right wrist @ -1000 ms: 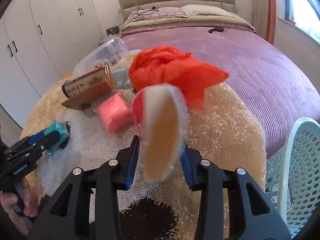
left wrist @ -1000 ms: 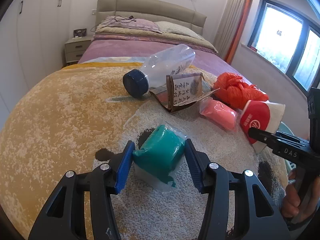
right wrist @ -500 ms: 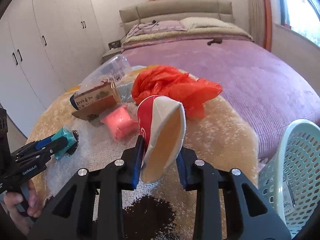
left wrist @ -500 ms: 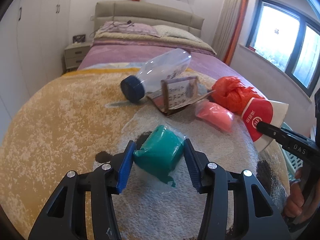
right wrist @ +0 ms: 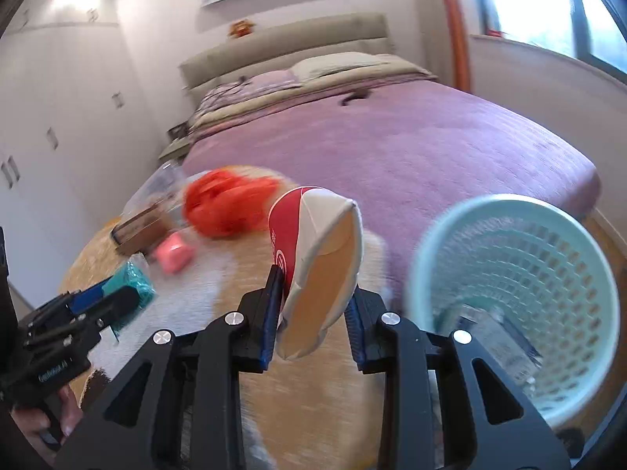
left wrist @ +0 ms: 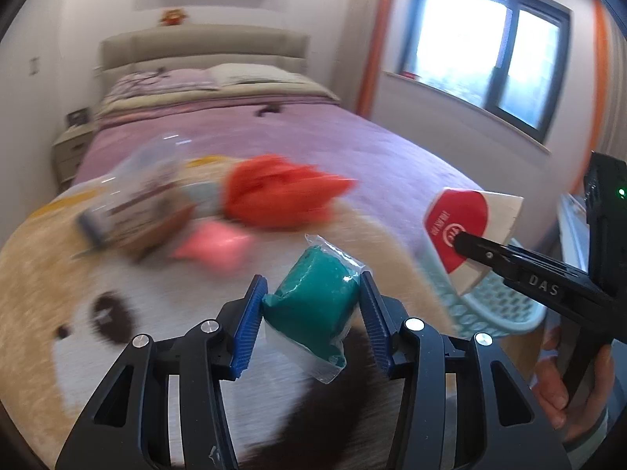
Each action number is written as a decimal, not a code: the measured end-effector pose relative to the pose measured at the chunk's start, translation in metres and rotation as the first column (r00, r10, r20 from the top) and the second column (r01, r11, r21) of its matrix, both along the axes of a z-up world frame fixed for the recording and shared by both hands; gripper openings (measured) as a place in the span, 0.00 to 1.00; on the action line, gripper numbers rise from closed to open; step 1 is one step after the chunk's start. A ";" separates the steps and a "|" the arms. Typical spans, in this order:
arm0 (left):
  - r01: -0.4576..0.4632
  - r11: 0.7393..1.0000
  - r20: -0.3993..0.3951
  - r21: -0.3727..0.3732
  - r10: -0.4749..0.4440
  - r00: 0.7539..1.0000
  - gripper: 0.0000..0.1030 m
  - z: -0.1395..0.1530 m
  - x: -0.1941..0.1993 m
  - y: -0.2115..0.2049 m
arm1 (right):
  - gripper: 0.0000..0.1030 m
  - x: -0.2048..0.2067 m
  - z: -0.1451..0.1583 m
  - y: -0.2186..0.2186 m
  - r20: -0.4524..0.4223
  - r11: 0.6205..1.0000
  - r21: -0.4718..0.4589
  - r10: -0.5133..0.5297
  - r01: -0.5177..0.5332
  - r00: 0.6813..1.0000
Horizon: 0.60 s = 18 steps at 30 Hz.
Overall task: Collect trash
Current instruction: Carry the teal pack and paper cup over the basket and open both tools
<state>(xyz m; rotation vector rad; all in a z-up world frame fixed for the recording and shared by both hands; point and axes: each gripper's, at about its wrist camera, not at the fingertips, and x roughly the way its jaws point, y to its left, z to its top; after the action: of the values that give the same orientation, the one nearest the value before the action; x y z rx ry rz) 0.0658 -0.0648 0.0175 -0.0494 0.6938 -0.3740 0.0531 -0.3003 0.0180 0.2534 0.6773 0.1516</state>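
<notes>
Now | teal packet: soft, in clear wrap, pinched between the left hand-held gripper pads, lifted off the blanket | crushed red-and-white paper cup: squeezed flat in the right hand-held gripper, beside the pale blue basket | both tilted downward.

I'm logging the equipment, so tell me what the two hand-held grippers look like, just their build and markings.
Both are black plastic frames with triangular cut-outs and silver screw heads. The left hand-held gripper has blue ribbed pads, as does the right hand-held gripper. Side on, the right one shows pale "DAS" lettering and a green light on its body; the left one's side carries small white lettering too blurred to read.
</notes>
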 end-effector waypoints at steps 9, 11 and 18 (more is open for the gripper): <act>0.190 0.982 0.007 -0.010 -0.189 0.982 0.45 0.002 0.020 -0.110 | 0.26 -0.015 -0.006 -0.111 -0.034 0.977 0.053 -0.203 0.205 0.979; 0.220 0.975 -0.001 -0.017 -0.220 0.975 0.45 0.001 0.027 -0.131 | 0.26 -0.016 -0.011 -0.128 -0.052 0.969 0.063 -0.236 0.239 0.970; 0.273 0.961 -0.038 -0.034 -0.275 0.961 0.45 -0.013 0.044 -0.178 | 0.26 -0.013 -0.033 -0.165 -0.114 0.943 0.077 -0.314 0.323 0.943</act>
<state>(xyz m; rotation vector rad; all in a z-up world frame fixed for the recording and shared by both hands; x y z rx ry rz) 0.1097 -0.2425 0.0049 0.0128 0.7391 -0.6506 0.0399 -0.4650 -0.0150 0.4612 0.7205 -0.1413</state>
